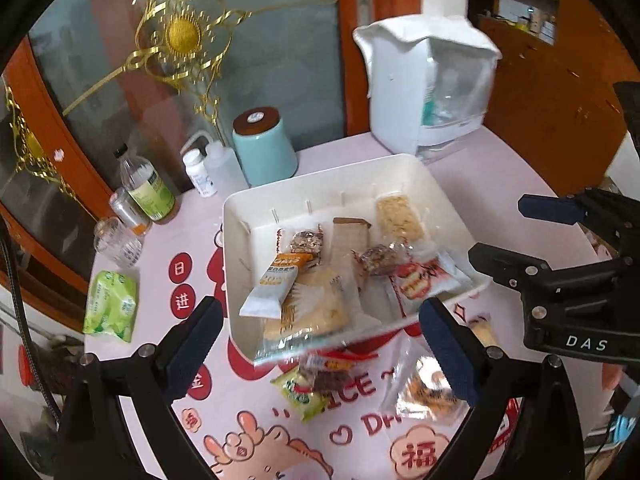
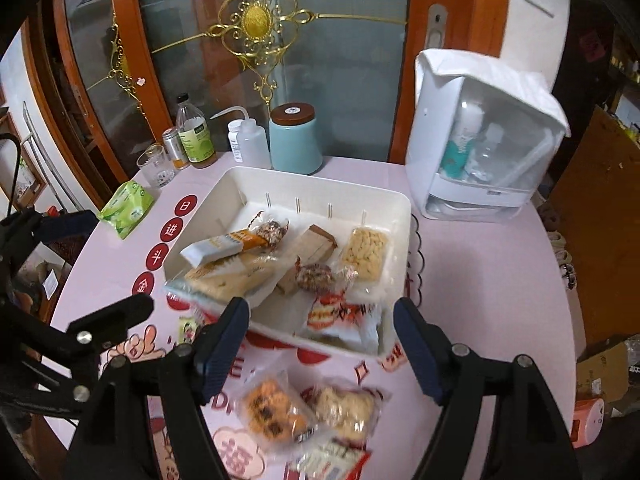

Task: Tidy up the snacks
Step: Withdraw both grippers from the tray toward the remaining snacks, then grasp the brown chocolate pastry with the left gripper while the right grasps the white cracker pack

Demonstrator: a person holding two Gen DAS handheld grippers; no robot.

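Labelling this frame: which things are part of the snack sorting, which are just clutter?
Job:
white tray
oat bar
peanut brittle pack
red snack pack
orange cookie pack, loose on table

Clutter:
teal jar
drink bottle
glass
tissue pack
white cabinet

1. We see our left hand-held gripper [image 1: 326, 344] spread wide, holding nothing, above the near edge of the white tray [image 1: 248, 204].
2. The tray holds several wrapped snacks, including an orange-and-white bar [image 1: 276, 280].
3. Loose packets, one green [image 1: 302, 394], lie on the pink bench [image 1: 500, 184].
4. The right hand-held gripper [image 1: 520, 232] reaches in, also spread.
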